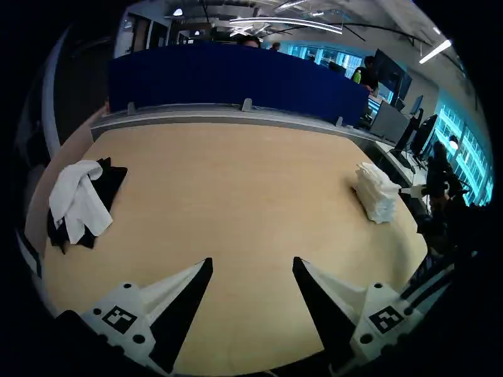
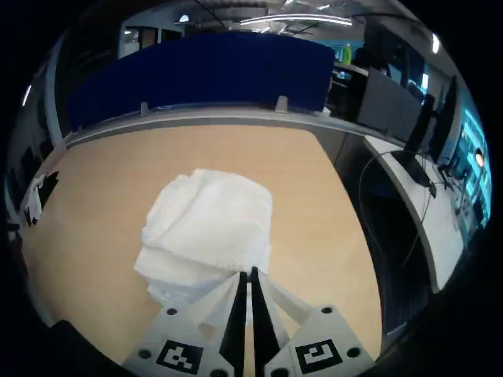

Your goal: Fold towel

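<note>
Though closed, right jaws at towel (image 2: 210, 217).

Your table (image 1: 239, 188) looks like pale wood, smooth and a bit dull. The folded towel (image 2: 210, 226) is soft, fluffy white cloth. The blue wall (image 1: 239, 78) at the top looks like dull cloth. Your left gripper (image 1: 251, 258) is white plastic, dull black inside.
</note>
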